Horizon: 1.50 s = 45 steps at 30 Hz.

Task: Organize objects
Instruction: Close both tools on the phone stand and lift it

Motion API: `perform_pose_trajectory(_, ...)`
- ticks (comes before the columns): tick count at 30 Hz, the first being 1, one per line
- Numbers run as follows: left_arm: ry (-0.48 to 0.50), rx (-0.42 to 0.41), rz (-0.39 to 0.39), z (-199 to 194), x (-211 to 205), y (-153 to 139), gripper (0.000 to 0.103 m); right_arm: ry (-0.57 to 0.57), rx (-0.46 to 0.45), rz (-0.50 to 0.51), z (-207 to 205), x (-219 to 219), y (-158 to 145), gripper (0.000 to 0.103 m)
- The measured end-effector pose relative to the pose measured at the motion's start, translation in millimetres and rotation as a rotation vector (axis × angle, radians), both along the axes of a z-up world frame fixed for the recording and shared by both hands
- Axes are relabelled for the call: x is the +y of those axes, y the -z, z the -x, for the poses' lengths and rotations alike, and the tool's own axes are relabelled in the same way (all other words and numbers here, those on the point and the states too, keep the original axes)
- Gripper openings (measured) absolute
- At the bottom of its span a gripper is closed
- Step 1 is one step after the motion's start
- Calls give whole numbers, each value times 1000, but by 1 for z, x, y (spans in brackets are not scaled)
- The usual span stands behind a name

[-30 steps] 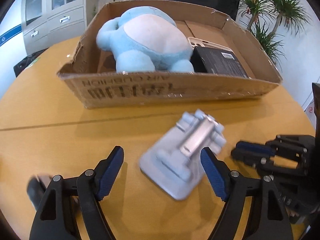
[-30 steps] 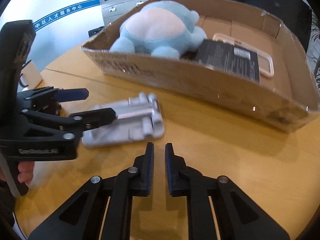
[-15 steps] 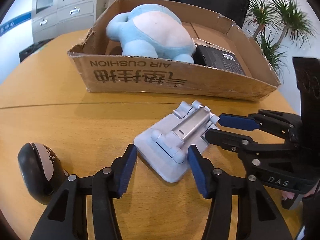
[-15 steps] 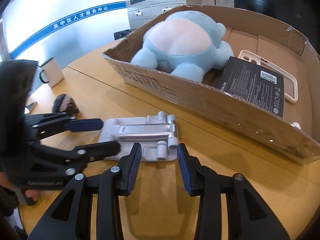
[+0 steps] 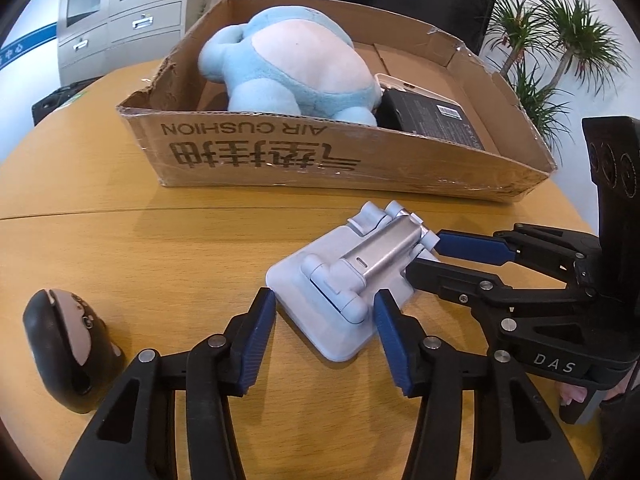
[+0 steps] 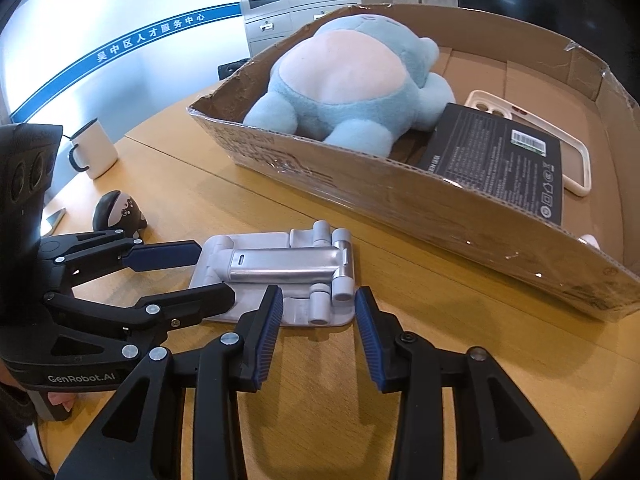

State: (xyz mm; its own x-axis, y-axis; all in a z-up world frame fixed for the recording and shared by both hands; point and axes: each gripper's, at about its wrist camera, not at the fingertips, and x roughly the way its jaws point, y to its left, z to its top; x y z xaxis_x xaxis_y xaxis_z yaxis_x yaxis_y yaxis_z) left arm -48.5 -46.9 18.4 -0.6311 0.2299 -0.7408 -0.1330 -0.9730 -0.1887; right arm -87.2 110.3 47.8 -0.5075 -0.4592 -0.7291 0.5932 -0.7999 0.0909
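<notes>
A pale grey folding phone stand [image 5: 352,280] [image 6: 280,268] lies flat on the wooden table in front of the cardboard box [image 5: 280,160] [image 6: 440,216]. My left gripper [image 5: 325,320] [image 6: 218,272] has its blue pads against the two sides of the stand's near corner. My right gripper [image 6: 316,312] [image 5: 424,258] stands open at the stand's hinged end, with that edge between its fingertips. Inside the box are a blue plush toy [image 5: 296,68] [image 6: 352,84], a black packet [image 5: 432,120] [image 6: 500,156] and a white phone case [image 6: 572,152].
A black and grey mouse [image 5: 60,344] [image 6: 116,212] sits on the table left of the stand. A white mug [image 6: 94,152] stands further back left. Potted plants [image 5: 560,40] and grey cabinets [image 5: 120,20] lie beyond the table.
The left jaws have narrowed from wide open onto the stand's corner. The right jaws went from shut to open and came up to the stand's hinged end.
</notes>
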Motion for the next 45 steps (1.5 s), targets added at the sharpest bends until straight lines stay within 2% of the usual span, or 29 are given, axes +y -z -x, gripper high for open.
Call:
perform_pose_trajectory(2,17,-13,-12,2,4,2,60,9,-4,-3,-1,3,-1,35)
perform_pose_trajectory(5,30,-9,3,3,10,1,60,18,-9,5,-3,8,-2,33)
perform_pose_trajectory(8,47,-9,-14,3,11,1,54,24,-9,4,-2,9,-2,33)
perform_pose_trajectory(11,39,-13,-37,5,7,1,52,20,-17,15,0,12,-1,33)
perform_pose_trajectory(12,38,-13,-41,6,7,1,52,21,-18,17,1,12,-1,32)
perform_pose_trajectory(14,47,-13,-29,7,9,1,54,37,-20,22,1,15,-1,23)
perform_pose_trajectory(17,71,-12,1,9,15,1,59,56,-18,20,-2,17,1,23)
perform_pose_trajectory(19,69,-13,-1,10,14,1,59,63,-13,8,-4,16,1,24)
perform_pose_trajectory(26,37,-19,-88,17,-3,2,42,79,-28,16,-3,17,3,26)
perform_pose_trajectory(31,27,3,-46,10,4,-1,38,112,-19,11,-5,17,3,24)
perform_pose_trajectory(35,30,-2,-91,2,4,-4,37,129,-5,19,-12,23,0,23)
perform_pose_trajectory(45,69,91,-28,-10,32,-50,37,173,91,49,-32,46,-35,23)
